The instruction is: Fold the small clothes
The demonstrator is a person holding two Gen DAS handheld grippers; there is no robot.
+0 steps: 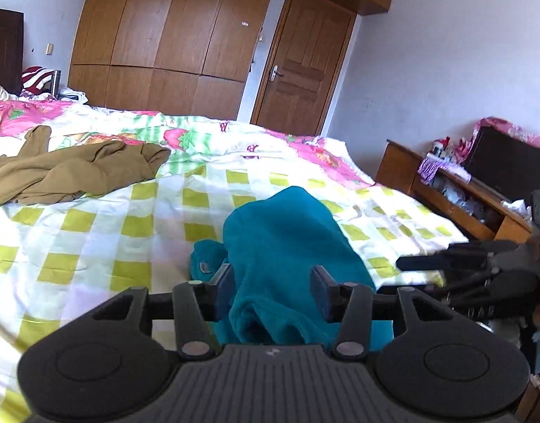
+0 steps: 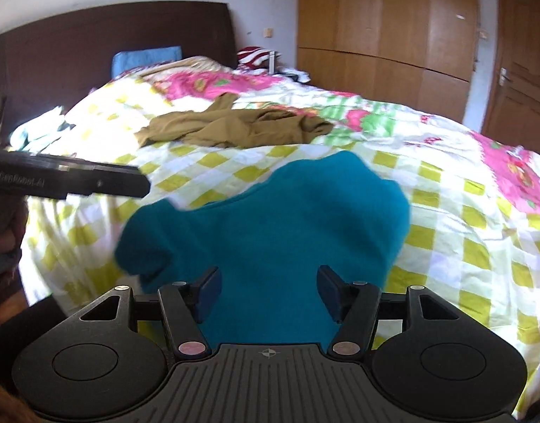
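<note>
Left claw (image 1: 272, 283) is sitting nearest the left wrist lens, its two blue-padded fingers (image 1: 225, 285) standing spread with a clear gap between them. The teal garment (image 1: 287, 243) is lying in that gap, bunched and rumpled; the pads are not pressing on the cloth on either side, so the claw is not pinching it.

Right claw (image 2: 269, 290) is showing the same arrangement from its own wrist view: fingers (image 2: 209, 290) standing wide apart, teal garment (image 2: 270, 232) filling the space between them, no visible pinch. Fabric edges are blurring slightly in this view.

The teal garment is resting on the bed (image 1: 93, 232), on the yellow-green checked part of the bedspread, close to the near edge of the bed. One lobe is sticking out toward the left of the main mass in both views.

From the left wrist view, the right claw (image 1: 421, 262) is appearing at the right side, over the near right part of the bed, just beside the garment. From the right wrist view, the left claw's black finger (image 2: 93, 181) is reaching in from the left, above the bedspread and near the garment's left lobe.

An olive-brown garment (image 1: 76, 172) is lying crumpled farther up the bed, well apart from the teal one, near where the checks are giving way to the pink strawberry print.

Beyond the bed: wooden wardrobe (image 1: 171, 35), wooden door (image 1: 301, 67), dark headboard (image 2: 111, 46), low wooden cabinet (image 1: 456, 197) by the right wall.
</note>
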